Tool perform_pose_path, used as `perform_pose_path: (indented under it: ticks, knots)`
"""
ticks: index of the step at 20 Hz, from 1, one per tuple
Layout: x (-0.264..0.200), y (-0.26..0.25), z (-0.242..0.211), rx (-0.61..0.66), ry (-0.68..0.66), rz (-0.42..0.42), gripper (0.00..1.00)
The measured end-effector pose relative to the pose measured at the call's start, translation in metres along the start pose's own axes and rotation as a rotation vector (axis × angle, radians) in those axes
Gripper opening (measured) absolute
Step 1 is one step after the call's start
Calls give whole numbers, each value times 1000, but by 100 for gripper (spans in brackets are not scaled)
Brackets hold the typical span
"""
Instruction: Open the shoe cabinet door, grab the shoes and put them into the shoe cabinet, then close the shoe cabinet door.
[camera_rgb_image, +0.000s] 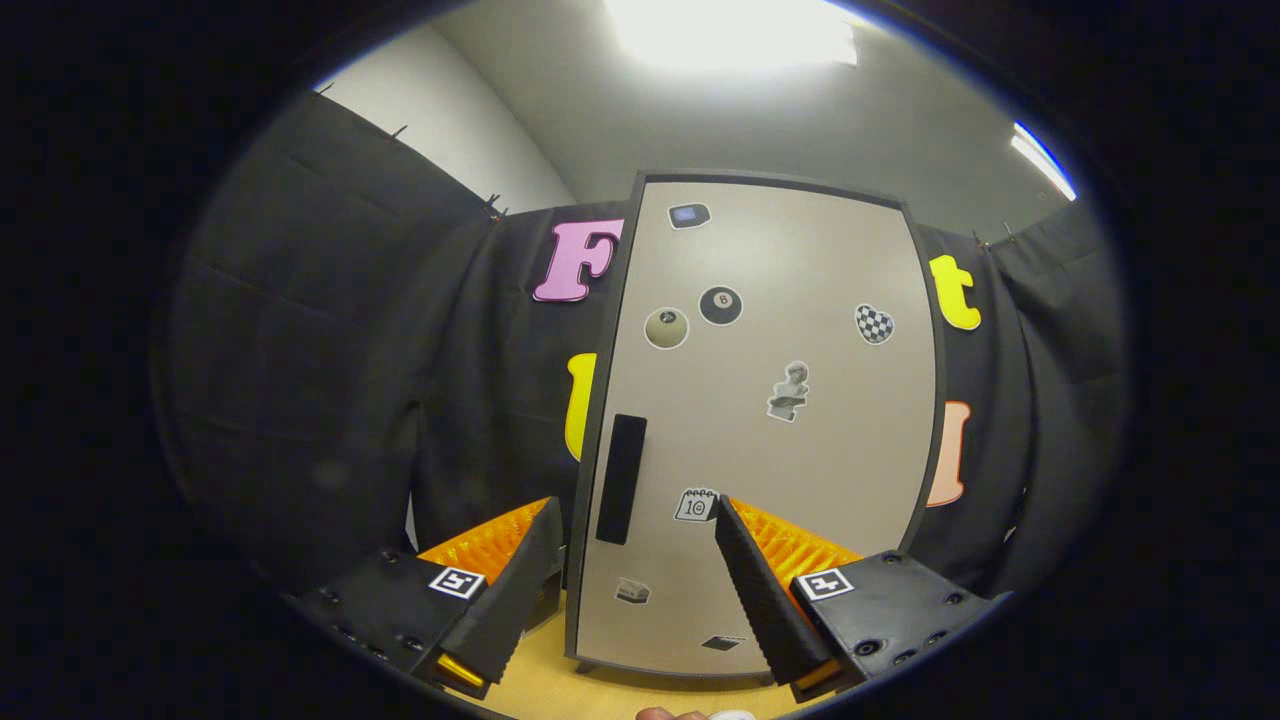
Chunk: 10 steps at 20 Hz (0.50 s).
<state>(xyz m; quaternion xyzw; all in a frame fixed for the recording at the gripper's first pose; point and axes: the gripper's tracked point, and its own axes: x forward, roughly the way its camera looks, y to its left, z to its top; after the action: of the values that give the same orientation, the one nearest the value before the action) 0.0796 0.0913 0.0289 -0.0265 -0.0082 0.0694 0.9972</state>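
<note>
The shoe cabinet (770, 420) stands upright just ahead of me, a tall beige door in a dark frame with several stickers on it. The door looks closed. A black vertical handle (621, 479) sits near the door's left edge, just beyond my fingers and nearer the left one. My gripper (638, 515) is open, its two fingers spread wide in front of the lower part of the door with nothing between them. I cannot tell whether the fingertips touch the door.
The cabinet rests on a light wooden surface (540, 680). Black cloth walls close in behind and on both sides of the cabinet. A bright ceiling light (730, 30) glares overhead. A fingertip of the person's hand (665, 714) peeks in below the fingers.
</note>
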Motion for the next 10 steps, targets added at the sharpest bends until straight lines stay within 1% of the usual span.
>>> perform_pose_path:
  ticks: [4, 8, 10]
  knots:
    - [35, -11, -6, 13, 36, -45, 97]
    - [75, -8, -18, 61, 83, -61, 97]
    - [95, -1, -25, 65, 105, -65, 97]
